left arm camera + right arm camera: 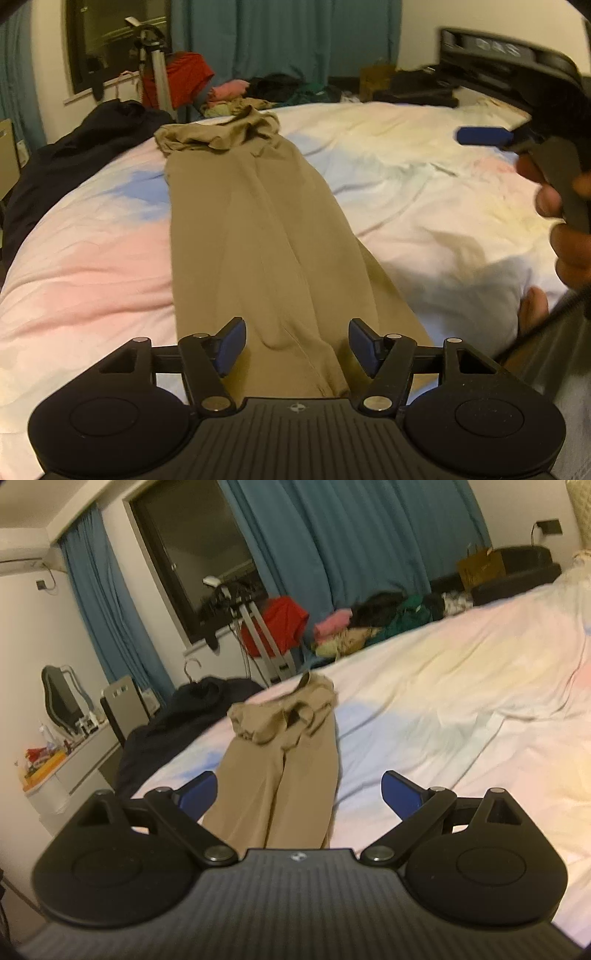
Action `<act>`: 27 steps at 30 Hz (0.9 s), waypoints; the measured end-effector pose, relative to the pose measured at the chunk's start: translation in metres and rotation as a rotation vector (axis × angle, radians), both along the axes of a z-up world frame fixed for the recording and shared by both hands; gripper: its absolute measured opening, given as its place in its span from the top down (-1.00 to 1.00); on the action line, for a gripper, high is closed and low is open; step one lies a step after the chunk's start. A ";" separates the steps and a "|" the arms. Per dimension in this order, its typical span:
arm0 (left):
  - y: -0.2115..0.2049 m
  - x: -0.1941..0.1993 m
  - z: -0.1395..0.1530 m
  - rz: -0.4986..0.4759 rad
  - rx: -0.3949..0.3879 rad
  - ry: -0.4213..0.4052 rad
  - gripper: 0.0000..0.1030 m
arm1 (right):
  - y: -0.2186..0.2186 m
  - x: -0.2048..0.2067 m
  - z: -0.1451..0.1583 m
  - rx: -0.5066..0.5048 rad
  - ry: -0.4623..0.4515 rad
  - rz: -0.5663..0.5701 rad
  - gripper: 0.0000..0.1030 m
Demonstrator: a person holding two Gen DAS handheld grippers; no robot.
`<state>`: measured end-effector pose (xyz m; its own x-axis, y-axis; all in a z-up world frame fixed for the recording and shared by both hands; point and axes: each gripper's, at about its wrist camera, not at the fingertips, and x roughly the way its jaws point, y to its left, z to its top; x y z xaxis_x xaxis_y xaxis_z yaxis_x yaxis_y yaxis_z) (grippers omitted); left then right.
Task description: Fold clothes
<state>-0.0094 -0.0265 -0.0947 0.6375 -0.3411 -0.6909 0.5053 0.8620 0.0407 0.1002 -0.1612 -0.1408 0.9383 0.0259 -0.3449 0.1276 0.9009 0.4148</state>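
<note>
A pair of tan trousers (255,229) lies lengthwise on the pastel bedspread (92,251), legs side by side, the waist bunched at the far end. My left gripper (297,345) is open and empty, low over the near leg ends. My right gripper (299,797) is open and empty, held above the bed and looking down the trousers (280,771) from higher up. In the left wrist view the right gripper (484,136) shows at the right, held in a hand; its jaw gap is hidden there.
A dark garment (74,155) lies on the bed's far left edge. A pile of coloured clothes (354,627), a red cloth on a tripod (277,624) and blue curtains (332,535) stand beyond the bed. A desk (62,764) stands at left.
</note>
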 end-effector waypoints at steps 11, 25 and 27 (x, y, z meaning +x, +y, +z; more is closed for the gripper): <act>0.004 0.029 0.052 0.061 -0.045 -0.149 -0.48 | -0.002 -0.010 0.006 -0.026 -0.079 -0.054 -0.88; 0.040 0.102 0.047 0.229 -0.176 -0.194 -0.57 | 0.024 0.067 0.012 -0.049 -0.009 0.143 0.42; 0.047 0.111 0.040 0.255 -0.154 -0.203 -0.57 | 0.034 0.099 0.013 -0.065 0.024 0.186 0.52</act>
